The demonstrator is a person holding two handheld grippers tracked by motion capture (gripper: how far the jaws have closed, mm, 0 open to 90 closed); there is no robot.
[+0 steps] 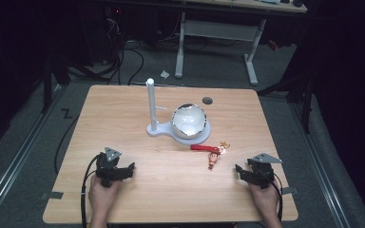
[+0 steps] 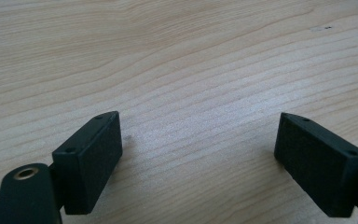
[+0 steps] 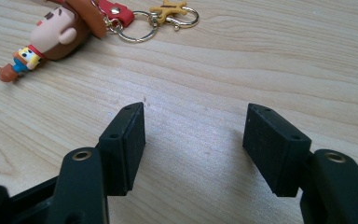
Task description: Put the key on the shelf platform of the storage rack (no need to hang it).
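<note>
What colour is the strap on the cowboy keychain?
Red; the strap on the cowboy keychain shows best in the right gripper view.

Left gripper: black body, grey three-cornered plate on top, black cable trailing from the rear past the hand. Right gripper: same black build, grey three-cornered plate, black cable along the wrist. Jaws on both are thick black rectangular blocks, matte, with small screw holes along the top edges. Black linkage arms behind them carry brass-coloured round inserts. Left hand and right hand are bare, no gloves, no sleeves in sight.
</note>
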